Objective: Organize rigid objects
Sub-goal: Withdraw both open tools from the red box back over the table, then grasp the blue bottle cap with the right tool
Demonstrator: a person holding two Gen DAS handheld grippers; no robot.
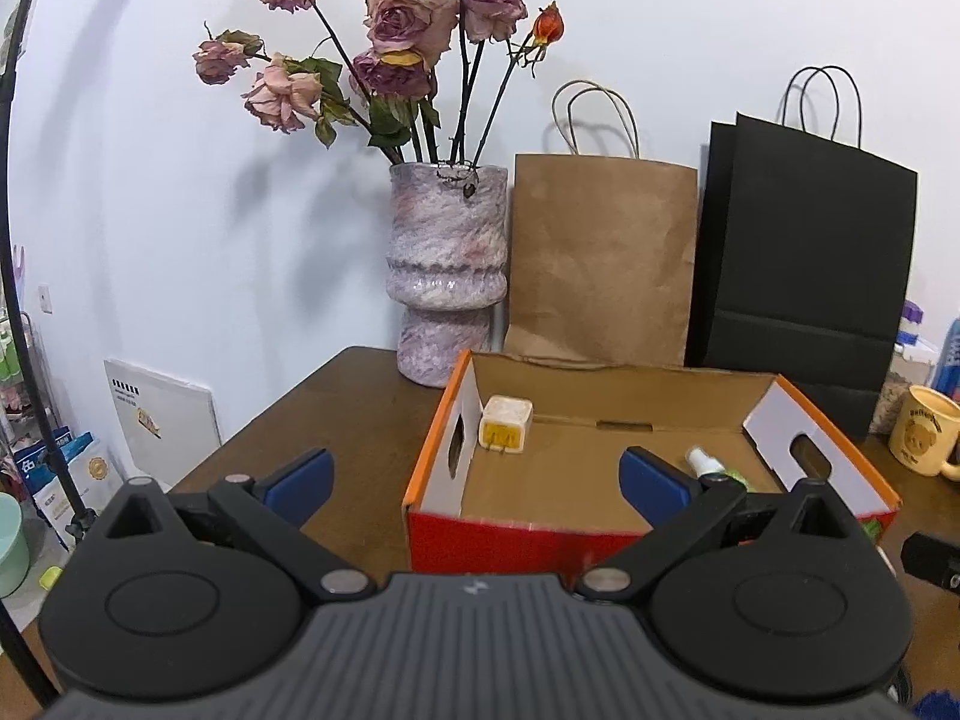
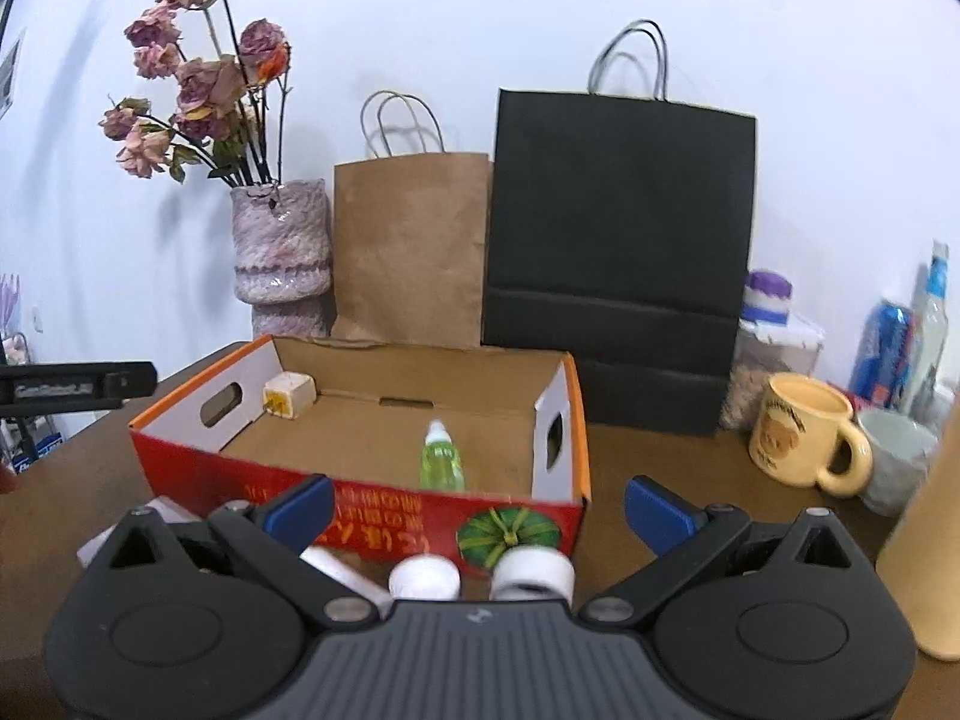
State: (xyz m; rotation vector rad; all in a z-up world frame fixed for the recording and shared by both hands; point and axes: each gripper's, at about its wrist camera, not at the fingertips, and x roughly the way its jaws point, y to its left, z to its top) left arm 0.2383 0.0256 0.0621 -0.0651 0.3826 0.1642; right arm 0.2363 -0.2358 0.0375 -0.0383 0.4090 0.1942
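An open cardboard box with red and orange sides stands on the brown table. Inside, a cream-and-yellow plug adapter rests in the far left corner, and a small green bottle with a white cap lies toward the right. My left gripper hovers open over the box's near left wall, holding nothing. My right gripper hangs open just before the box's front wall. Below it, several white items lie on the table, including a white cylinder.
At the back stand a vase of dried roses, a brown paper bag and a black paper bag. A yellow mug, a white cup, a can and bottles crowd the right side. A tan upright object is at the far right.
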